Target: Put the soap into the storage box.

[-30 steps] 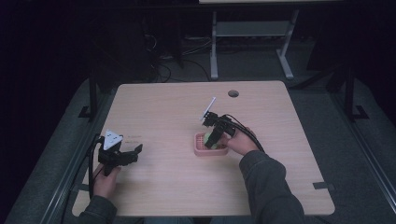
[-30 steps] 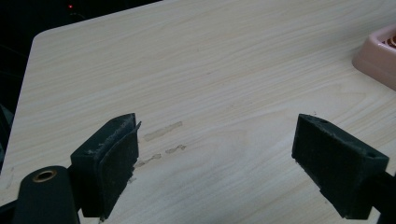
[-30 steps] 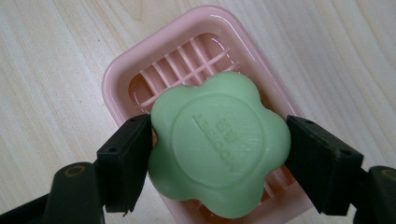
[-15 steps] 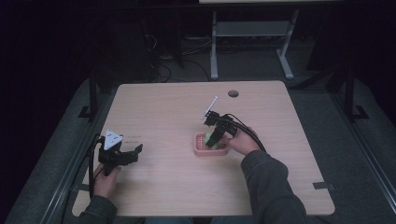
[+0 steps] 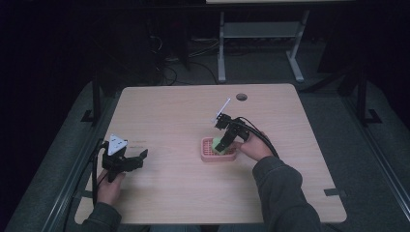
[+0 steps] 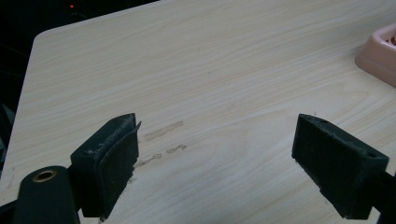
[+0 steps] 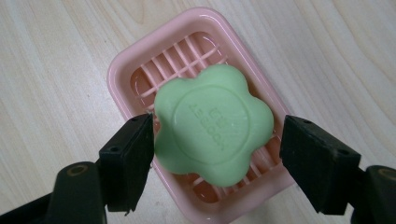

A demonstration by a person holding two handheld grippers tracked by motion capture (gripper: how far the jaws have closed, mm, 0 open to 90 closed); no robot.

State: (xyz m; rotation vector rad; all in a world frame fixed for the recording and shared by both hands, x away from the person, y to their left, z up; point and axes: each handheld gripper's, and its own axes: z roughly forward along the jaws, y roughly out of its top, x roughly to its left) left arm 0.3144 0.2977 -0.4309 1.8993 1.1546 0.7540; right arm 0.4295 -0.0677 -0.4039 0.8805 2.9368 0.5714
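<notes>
Soap [image 7: 212,123], one, in one dish [image 7: 126,70].

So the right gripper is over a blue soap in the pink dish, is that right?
Not quite: the soap is green, not blue, as the right gripper view shows. The right gripper is over it, jaws open, and it sits in the pink dish.

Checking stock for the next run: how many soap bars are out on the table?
1. The green soap lies in the pink soap dish, between the right gripper's open jaws. Nothing seems hidden elsewhere.
</notes>
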